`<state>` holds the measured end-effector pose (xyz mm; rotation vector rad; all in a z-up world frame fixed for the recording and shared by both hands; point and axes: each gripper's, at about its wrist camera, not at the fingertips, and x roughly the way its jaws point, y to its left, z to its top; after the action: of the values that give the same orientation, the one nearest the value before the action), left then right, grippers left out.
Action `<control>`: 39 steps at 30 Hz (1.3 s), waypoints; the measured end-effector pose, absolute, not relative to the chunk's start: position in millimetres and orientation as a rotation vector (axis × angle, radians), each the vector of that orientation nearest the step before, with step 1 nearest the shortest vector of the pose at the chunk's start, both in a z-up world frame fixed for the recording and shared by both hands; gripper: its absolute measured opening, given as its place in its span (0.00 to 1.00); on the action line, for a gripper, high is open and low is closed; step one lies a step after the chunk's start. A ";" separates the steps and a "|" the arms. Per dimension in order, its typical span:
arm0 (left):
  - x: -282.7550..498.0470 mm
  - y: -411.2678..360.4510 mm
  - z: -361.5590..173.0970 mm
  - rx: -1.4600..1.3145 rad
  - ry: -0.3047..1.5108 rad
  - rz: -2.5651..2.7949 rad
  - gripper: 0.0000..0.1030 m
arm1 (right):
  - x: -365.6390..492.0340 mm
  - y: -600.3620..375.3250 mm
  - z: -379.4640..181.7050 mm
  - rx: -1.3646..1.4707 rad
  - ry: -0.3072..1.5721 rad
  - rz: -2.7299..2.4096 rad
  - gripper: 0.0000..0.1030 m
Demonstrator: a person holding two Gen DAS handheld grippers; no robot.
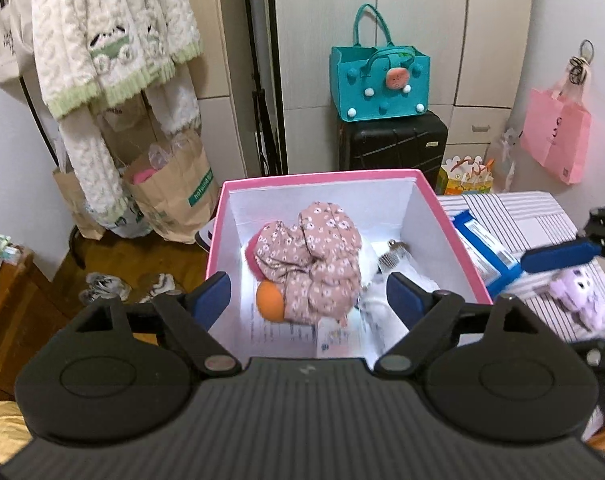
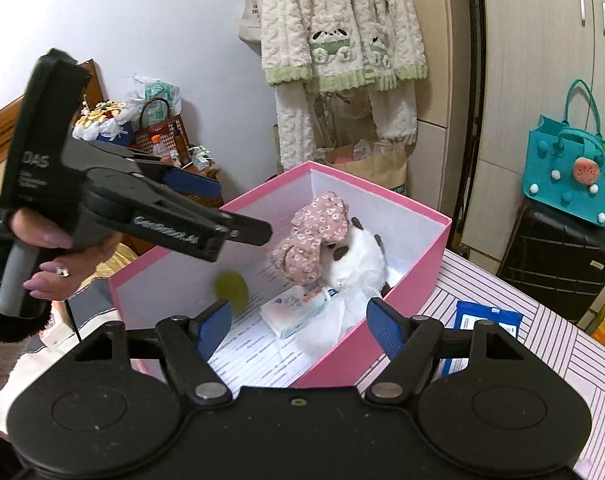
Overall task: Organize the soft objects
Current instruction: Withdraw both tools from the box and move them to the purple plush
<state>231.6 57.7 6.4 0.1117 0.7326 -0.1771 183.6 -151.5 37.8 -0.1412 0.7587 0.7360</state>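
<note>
A pink box (image 1: 434, 204) (image 2: 406, 312) with white walls stands on the striped table (image 1: 542, 220). Inside lie a white plush dog (image 2: 358, 256), a pink floral cloth (image 1: 314, 260) (image 2: 314, 236) on top of it, an orange ball (image 1: 270, 300) and a tissue packet (image 2: 298, 312). A blurred yellow-green ball (image 2: 232, 290) shows by the box's near wall. My left gripper (image 1: 308, 294) (image 2: 242, 212) hovers over the box, open, nothing between its pads. My right gripper (image 2: 300, 318) is open and empty at the box's near corner. A purple plush toy (image 1: 578, 292) lies on the table beneath it.
A blue packet (image 1: 486, 256) (image 2: 486, 320) lies on the table beside the box. Behind are a teal bag (image 1: 378, 80) on a black suitcase (image 1: 394, 144), a hanging pink bag (image 1: 554, 136), fleece clothes (image 1: 110, 40) on a rack and paper bags (image 1: 174, 188) on the floor.
</note>
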 end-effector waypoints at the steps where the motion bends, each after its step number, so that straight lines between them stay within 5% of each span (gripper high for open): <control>1: 225.2 57.1 9.7 0.122 0.729 -0.177 0.83 | 179.7 -152.5 40.5 -0.142 0.757 0.738 0.76; 22: 122.9 20.1 50.3 0.201 0.748 -0.345 0.85 | 90.8 -220.3 73.1 -0.141 0.742 0.713 0.79; 39: 116.3 -89.5 18.1 0.308 0.822 -0.587 0.85 | 65.2 -305.9 32.6 -0.099 0.793 0.577 0.82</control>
<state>116.3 -89.5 18.1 0.3081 0.8220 -0.5865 65.2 -305.9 32.6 -0.0986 0.7934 0.5774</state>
